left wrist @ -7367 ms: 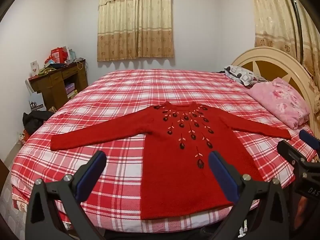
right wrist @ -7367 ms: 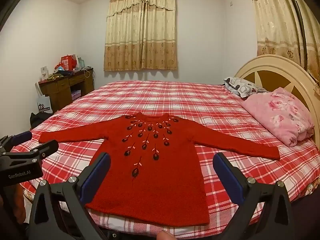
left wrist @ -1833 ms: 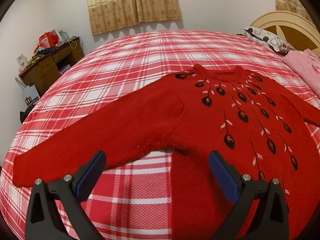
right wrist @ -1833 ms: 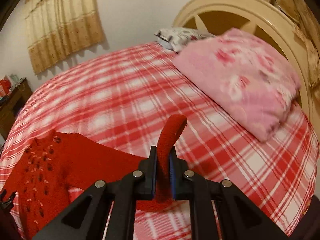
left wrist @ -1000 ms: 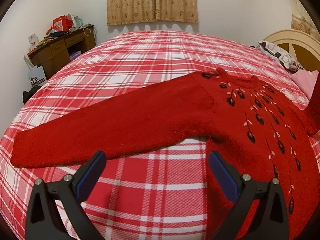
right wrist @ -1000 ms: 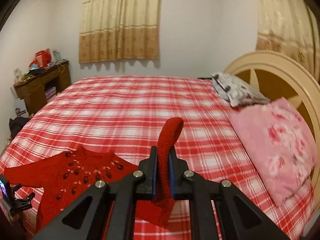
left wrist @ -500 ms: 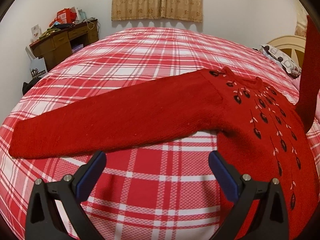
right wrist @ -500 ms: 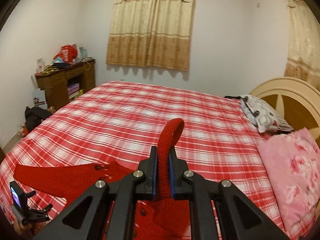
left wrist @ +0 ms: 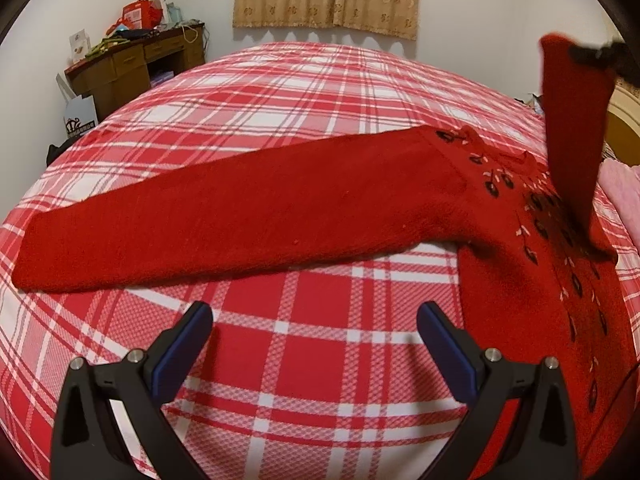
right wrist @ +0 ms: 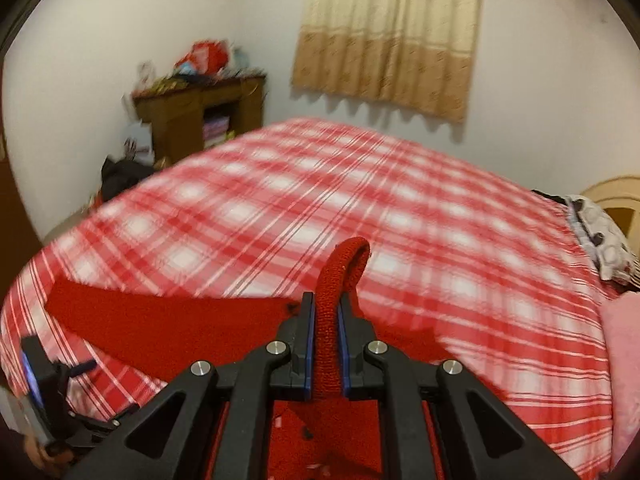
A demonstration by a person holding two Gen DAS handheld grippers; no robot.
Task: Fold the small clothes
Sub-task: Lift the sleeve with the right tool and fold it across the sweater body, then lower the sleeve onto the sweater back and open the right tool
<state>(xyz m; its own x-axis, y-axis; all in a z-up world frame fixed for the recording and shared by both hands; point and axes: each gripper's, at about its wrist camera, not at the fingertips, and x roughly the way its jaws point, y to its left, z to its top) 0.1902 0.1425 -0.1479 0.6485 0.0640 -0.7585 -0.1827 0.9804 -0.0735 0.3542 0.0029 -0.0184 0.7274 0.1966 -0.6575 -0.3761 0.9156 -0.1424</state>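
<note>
A red knitted sweater (left wrist: 532,280) with dark embroidered leaves lies face up on the plaid bed. Its left sleeve (left wrist: 240,216) stretches out flat toward the bed's left edge. My left gripper (left wrist: 316,344) is open just above the bedspread, a little short of that sleeve, with nothing between its blue pads. My right gripper (right wrist: 326,344) is shut on the cuff of the right sleeve (right wrist: 340,272). In the left wrist view that sleeve (left wrist: 576,128) hangs lifted over the sweater's chest. The left gripper (right wrist: 48,404) shows at the lower left of the right wrist view.
The red and white plaid bedspread (left wrist: 312,96) covers the whole bed. A pink quilt (right wrist: 624,360) and a patterned pillow (right wrist: 600,236) lie by the cream headboard (right wrist: 616,196) at the right. A cluttered wooden desk (left wrist: 136,64) stands by the wall at the left.
My right gripper has carried the right sleeve's cuff leftward and down across the sweater's body. The left gripper has crept a little closer to the flat left sleeve.
</note>
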